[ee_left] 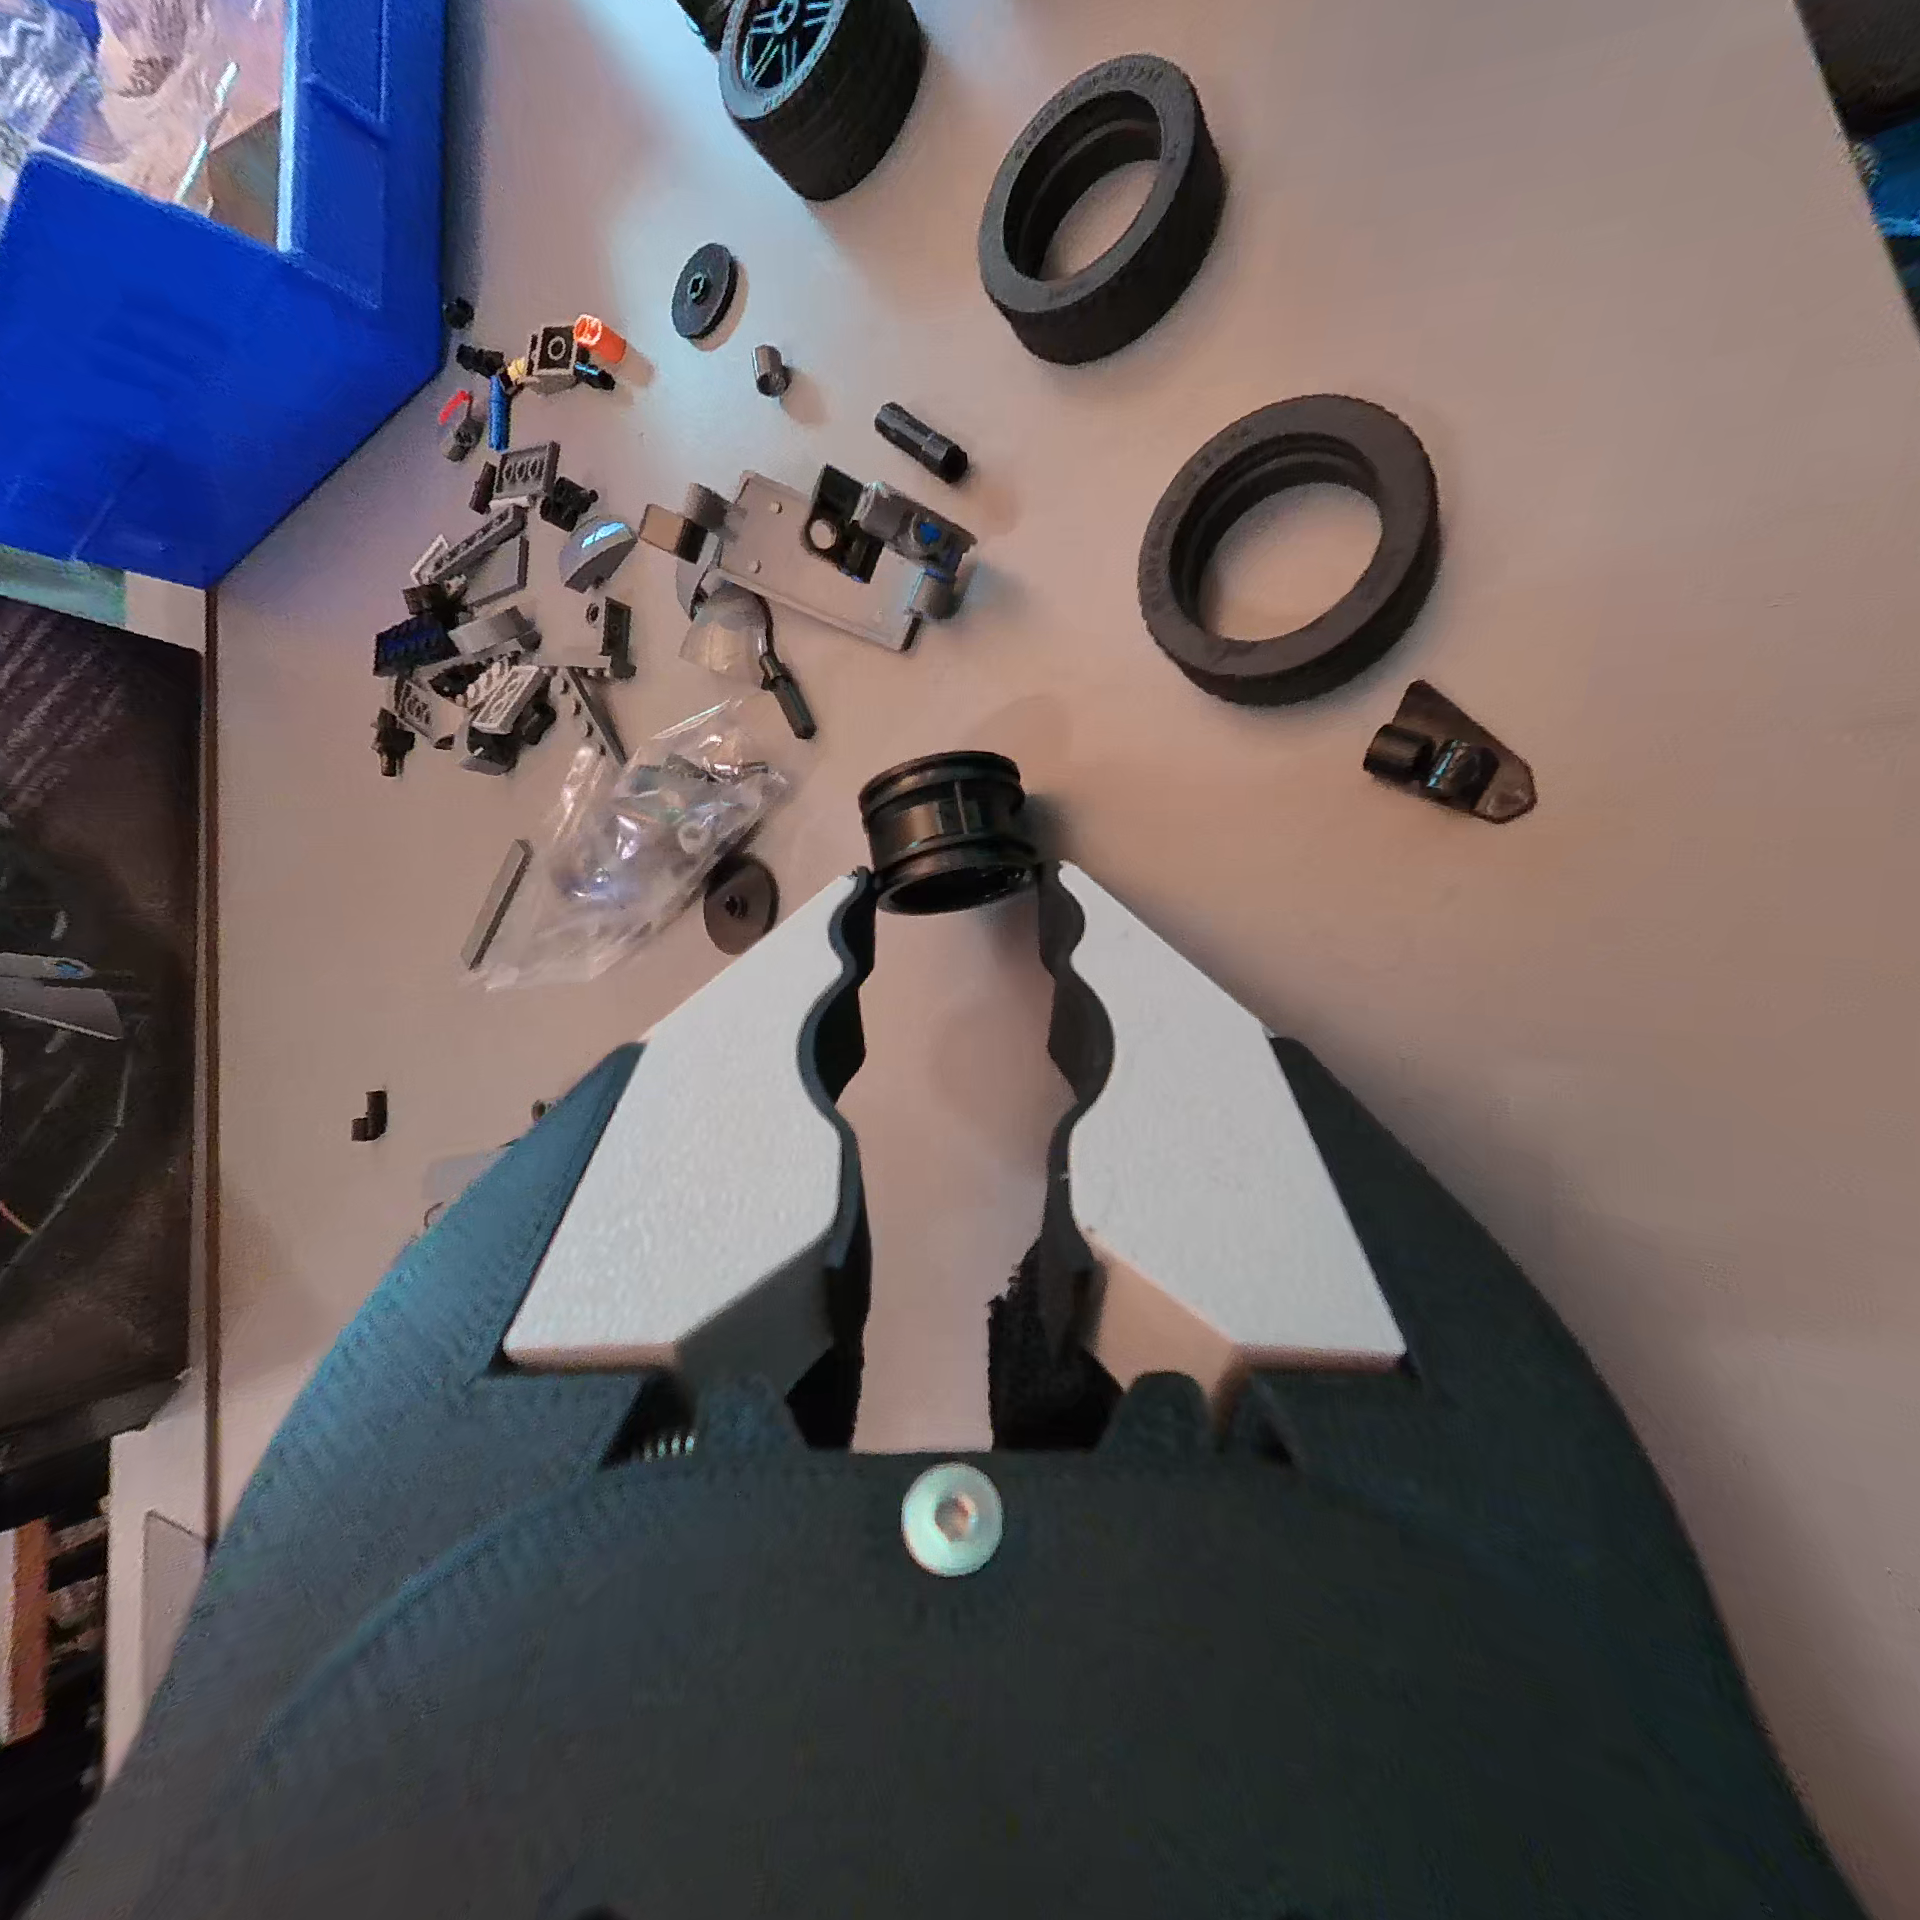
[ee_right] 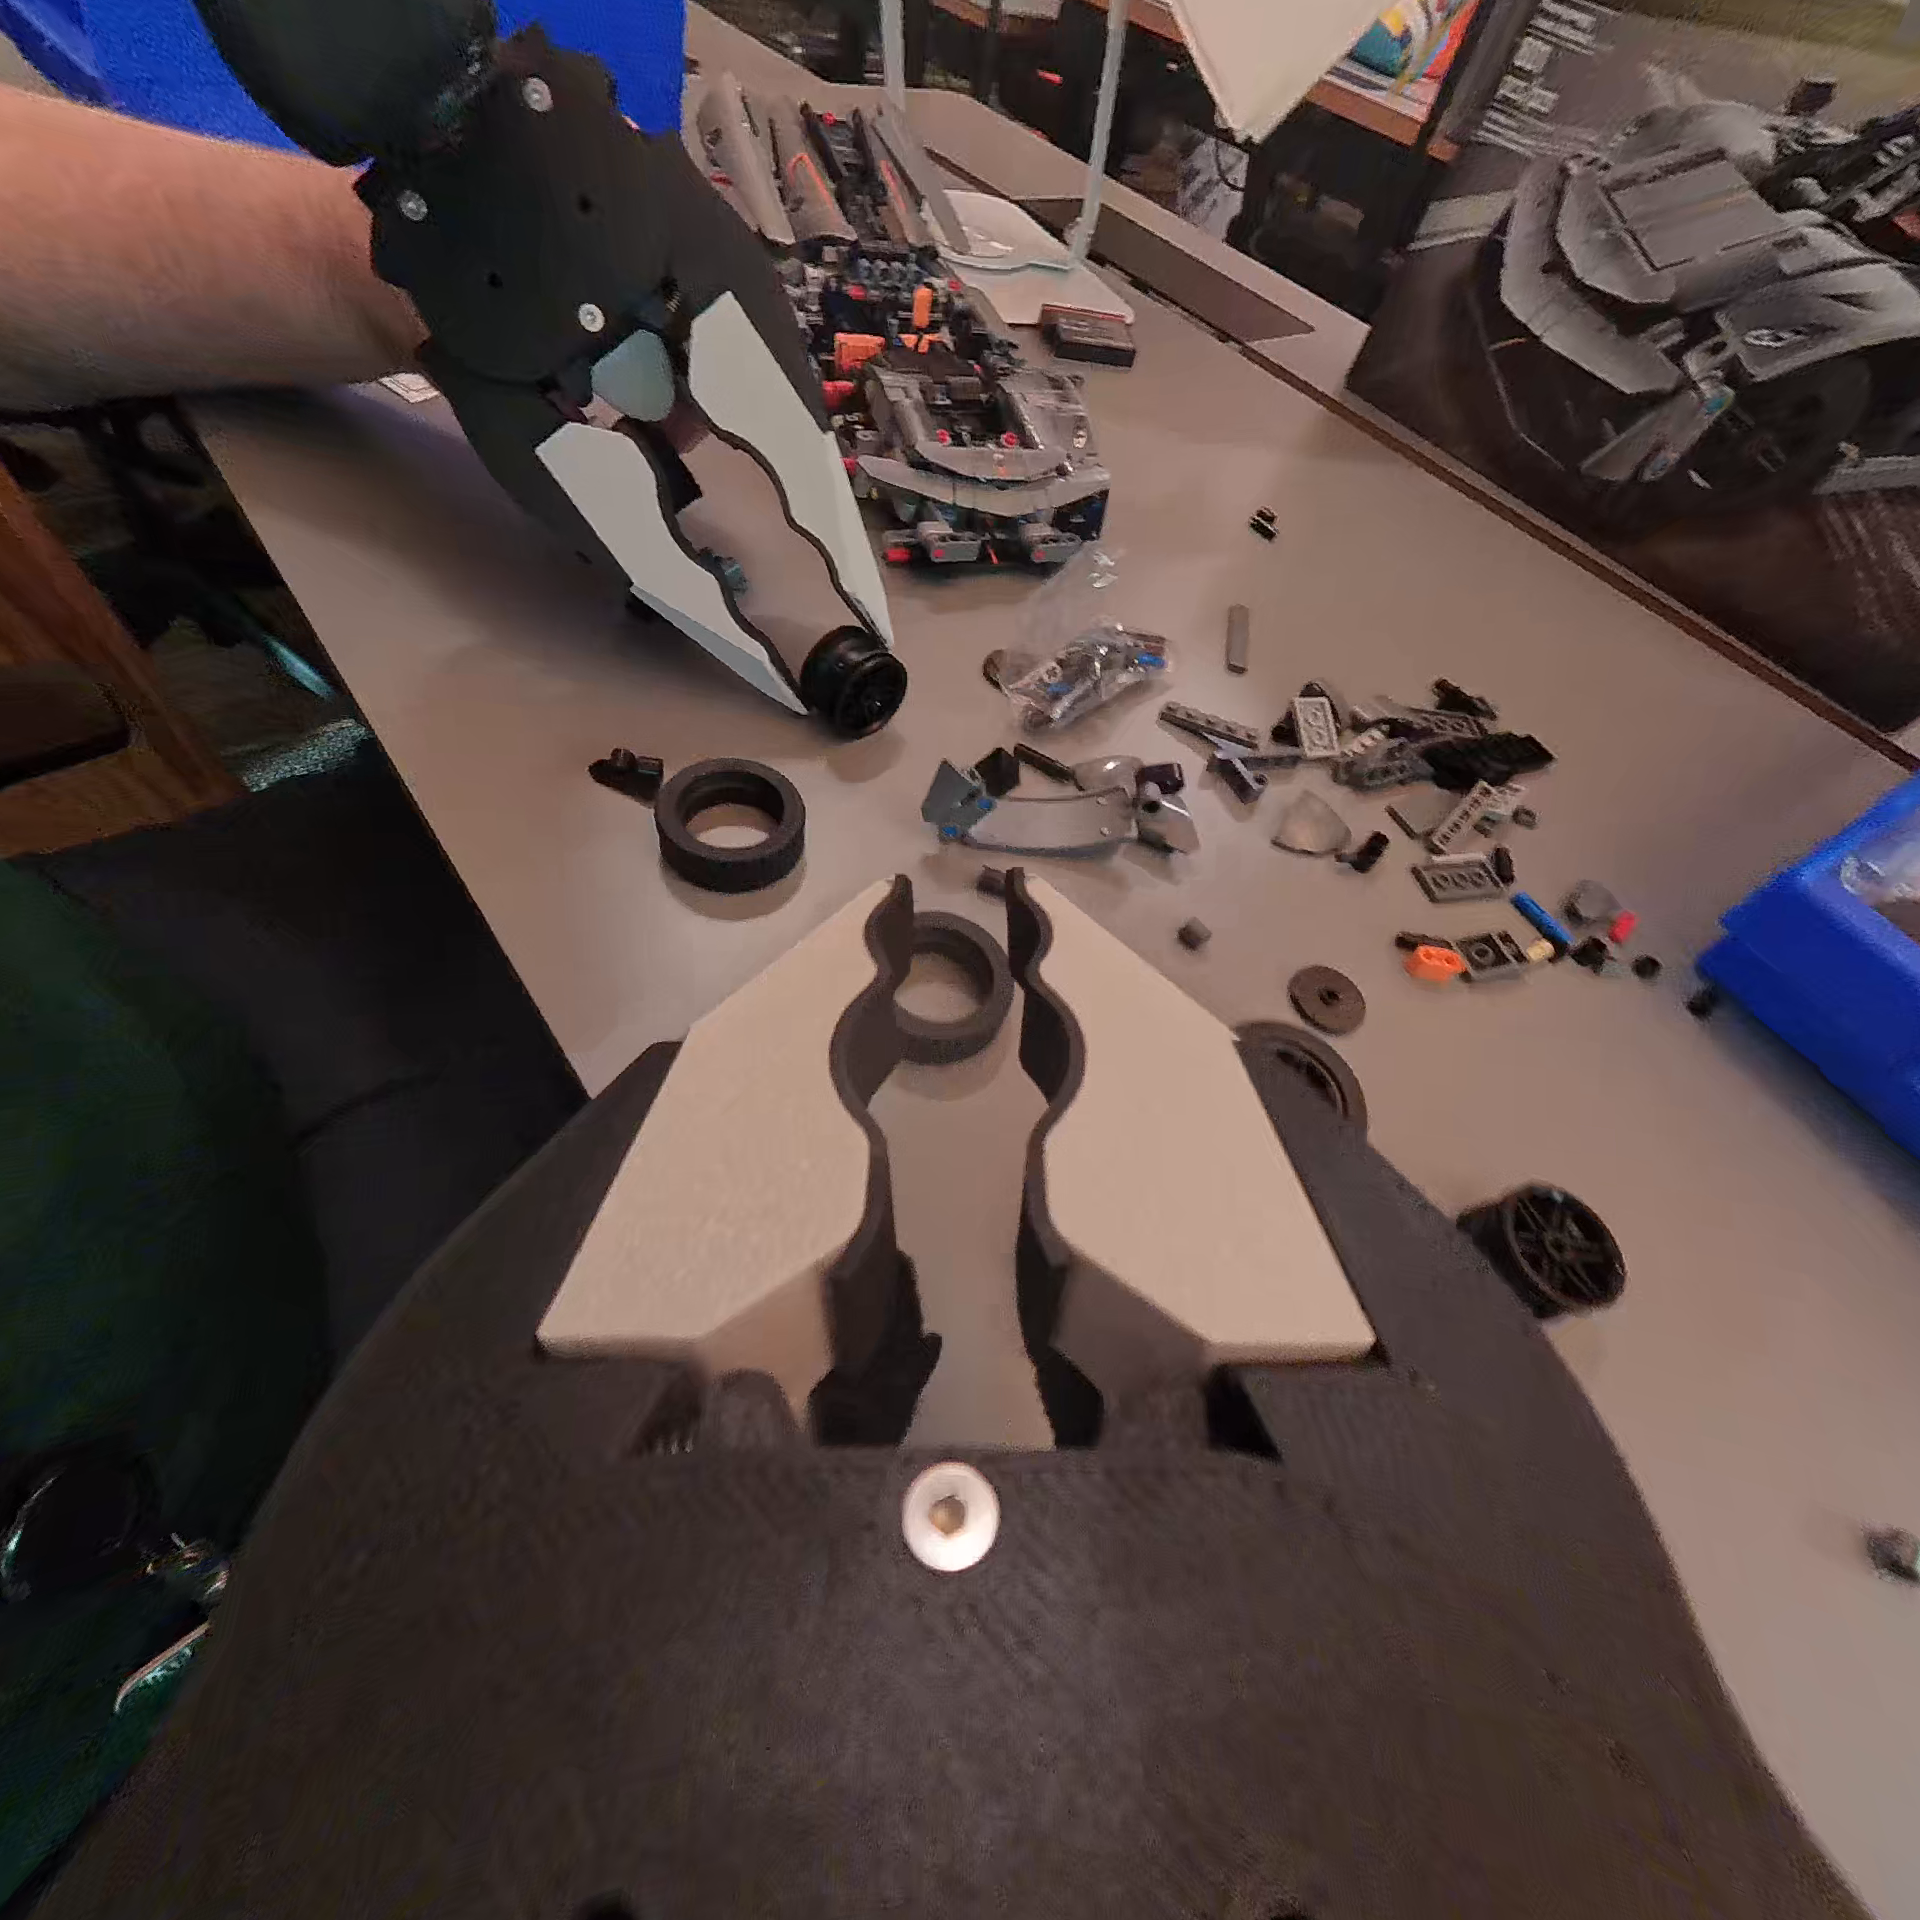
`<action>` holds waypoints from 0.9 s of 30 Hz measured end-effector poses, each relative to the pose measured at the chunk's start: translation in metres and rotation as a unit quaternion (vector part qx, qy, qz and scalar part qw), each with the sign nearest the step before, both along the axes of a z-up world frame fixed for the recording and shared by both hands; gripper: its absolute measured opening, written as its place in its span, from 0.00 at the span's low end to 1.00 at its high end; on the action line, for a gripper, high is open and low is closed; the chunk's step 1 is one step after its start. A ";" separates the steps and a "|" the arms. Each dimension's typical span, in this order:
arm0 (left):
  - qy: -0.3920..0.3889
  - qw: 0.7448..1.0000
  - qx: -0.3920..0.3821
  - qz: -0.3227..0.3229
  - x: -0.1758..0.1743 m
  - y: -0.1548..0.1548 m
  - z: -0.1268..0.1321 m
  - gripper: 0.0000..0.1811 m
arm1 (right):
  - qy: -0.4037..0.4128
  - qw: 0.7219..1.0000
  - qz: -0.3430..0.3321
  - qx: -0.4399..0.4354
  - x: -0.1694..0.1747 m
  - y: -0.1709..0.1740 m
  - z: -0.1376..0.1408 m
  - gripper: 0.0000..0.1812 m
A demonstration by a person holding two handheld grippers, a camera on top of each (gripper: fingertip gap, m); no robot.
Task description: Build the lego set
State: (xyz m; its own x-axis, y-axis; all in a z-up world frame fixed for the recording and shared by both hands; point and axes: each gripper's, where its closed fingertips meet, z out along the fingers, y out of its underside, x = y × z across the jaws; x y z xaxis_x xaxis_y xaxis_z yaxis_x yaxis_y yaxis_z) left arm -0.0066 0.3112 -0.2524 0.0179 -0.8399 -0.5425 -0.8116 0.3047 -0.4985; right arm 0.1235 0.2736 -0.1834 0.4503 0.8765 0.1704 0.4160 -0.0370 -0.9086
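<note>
- The left tool (ee_left: 951, 873) pinched a black wheel rim (ee_left: 948, 831) between its fingertips, the rim held just above the grey desk (ee_left: 1558, 364); the right wrist view showed the same rim (ee_right: 854, 681) at the tip of that tool (ee_right: 847, 675), with a person's bare forearm (ee_right: 177, 239) behind it.
- The right tool (ee_right: 956, 894) hovered over the desk (ee_right: 1558, 1455) with its fingers spread a little and nothing between them; a loose black tyre (ee_right: 945, 987) lay on the desk below the gap, and whether the fingers touched it could not be told.
- A second empty tyre (ee_right: 730, 824) lay just ahead and left of the right tool, with a small black piece (ee_right: 627, 772) beside it.
- To the right of the right tool stood a finished wheel with spoked rim (ee_right: 1553, 1247).
- Ahead of the left tool lay two empty tyres (ee_left: 1294, 545) (ee_left: 1101, 208), and beyond them an assembled wheel (ee_left: 826, 83).
- Ahead and left of the left tool sat a grey partial assembly (ee_left: 831, 551), a heap of small grey and black bricks (ee_left: 488, 623) and a clear plastic bag of parts (ee_left: 644, 831).
- A blue bin (ee_left: 208, 364) stood far left of the left tool.
- Far ahead of the right tool rested the half-built vehicle model (ee_right: 935, 416), and to its right the dark set box (ee_right: 1662, 312).
</note>
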 end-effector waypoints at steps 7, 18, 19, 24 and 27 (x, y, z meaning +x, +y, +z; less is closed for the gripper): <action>-0.015 0.999 -0.052 0.000 -0.012 0.000 -0.002 0.16 | -0.021 0.998 0.066 0.004 -0.052 0.012 -0.001 0.09; -0.021 0.999 -0.035 0.021 -0.018 0.001 0.000 0.17 | -0.082 0.995 -0.050 -0.010 0.018 0.090 0.001 0.22; -0.022 0.999 -0.033 0.016 -0.016 0.001 -0.001 0.17 | -0.092 0.993 -0.066 -0.015 0.030 0.096 -0.004 0.22; 0.026 0.999 -0.035 0.004 -0.015 0.000 0.002 0.17 | -0.063 0.994 -0.080 -0.034 0.055 0.107 -0.015 0.22; 0.073 0.996 -0.044 -0.007 -0.015 -0.005 0.000 0.17 | -0.004 0.997 -0.080 -0.019 0.057 0.110 -0.007 0.19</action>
